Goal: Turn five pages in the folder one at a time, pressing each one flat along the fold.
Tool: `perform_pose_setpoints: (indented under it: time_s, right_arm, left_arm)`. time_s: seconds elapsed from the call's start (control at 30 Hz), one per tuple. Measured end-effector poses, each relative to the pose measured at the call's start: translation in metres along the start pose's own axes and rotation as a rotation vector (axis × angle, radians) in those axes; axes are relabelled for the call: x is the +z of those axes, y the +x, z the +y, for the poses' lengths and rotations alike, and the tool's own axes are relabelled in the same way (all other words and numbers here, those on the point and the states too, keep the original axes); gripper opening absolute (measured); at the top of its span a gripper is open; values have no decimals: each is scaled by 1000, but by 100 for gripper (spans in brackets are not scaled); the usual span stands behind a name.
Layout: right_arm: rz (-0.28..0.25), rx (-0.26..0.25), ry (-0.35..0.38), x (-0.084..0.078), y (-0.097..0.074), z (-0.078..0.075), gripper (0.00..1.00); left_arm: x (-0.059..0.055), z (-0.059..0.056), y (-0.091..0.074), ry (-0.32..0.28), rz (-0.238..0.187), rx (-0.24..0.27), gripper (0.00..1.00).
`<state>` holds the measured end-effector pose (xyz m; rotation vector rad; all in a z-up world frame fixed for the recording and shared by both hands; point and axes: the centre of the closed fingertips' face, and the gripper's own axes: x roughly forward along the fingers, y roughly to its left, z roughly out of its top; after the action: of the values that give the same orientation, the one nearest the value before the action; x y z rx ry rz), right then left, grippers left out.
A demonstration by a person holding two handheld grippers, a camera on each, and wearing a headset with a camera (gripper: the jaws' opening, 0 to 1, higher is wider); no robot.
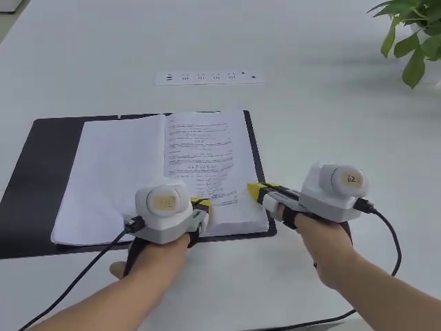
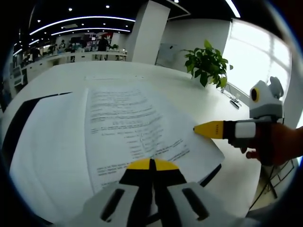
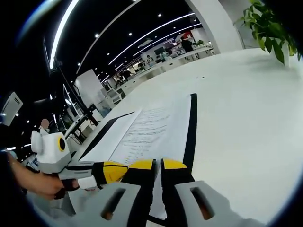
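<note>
Expect a thin, limp, light sheet in the printed page (image 1: 203, 158), easy to crease or tear and apt to slide over the sheets beneath; best taken by its free near right corner or right edge, with a gentle nip on one sheet alone, away from the fold (image 1: 165, 162); nearest, find the left gripper (image 2: 152, 164) clenched, yellow tips pressed together with nothing between them, poised at the near edge of that page just right of the fold; cannot tell whether touching the paper or just above it; beside it, see the right gripper (image 3: 158, 165) closed down to a thin slit, tips at the page's near right corner; cannot tell whether a sheet edge sits in that slit; beyond both, find the folder (image 1: 41, 179) lying open and flat on the white table (image 1: 310, 103), black cover showing around the paper, a blank page (image 1: 114, 172) on the left and the printed one on the right; farther back, note a white power strip (image 1: 209, 77) well apart from the folder, and at the far right the leaves of a plant (image 1: 413, 34).
</note>
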<state>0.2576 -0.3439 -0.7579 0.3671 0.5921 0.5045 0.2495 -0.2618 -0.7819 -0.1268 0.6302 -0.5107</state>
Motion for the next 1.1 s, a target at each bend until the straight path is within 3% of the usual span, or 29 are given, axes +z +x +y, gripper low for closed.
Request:
perform_pose_setpoints:
  time_s: [0.17,0.27,0.43,0.5,0.73,0.8,1.1]
  right_arm:
    - [-8,8,25,1,-2,4,0]
    - [-18,6,41,5,-3,6,0]
    - [-37,26,105,15,-5,17,0]
    - [-53,38,128,21,-6,24,0]
    - [-107,122,197,44,-4,69,0]
    - [-119,142,204,49,-3,83,0]
    - [-117,215,219,50,12,151,0]
  left_arm:
    - [0,-1,0,19,0,4,0]
    - [0,-4,-1,59,8,-2,0]
    - [-3,-6,-16,125,32,-11,15]
    - [-4,-1,-26,149,46,-10,15]
    - [12,15,-60,213,10,-12,21]
    - [20,24,-71,225,-17,-1,22]
    - [37,61,-120,221,-76,40,26]
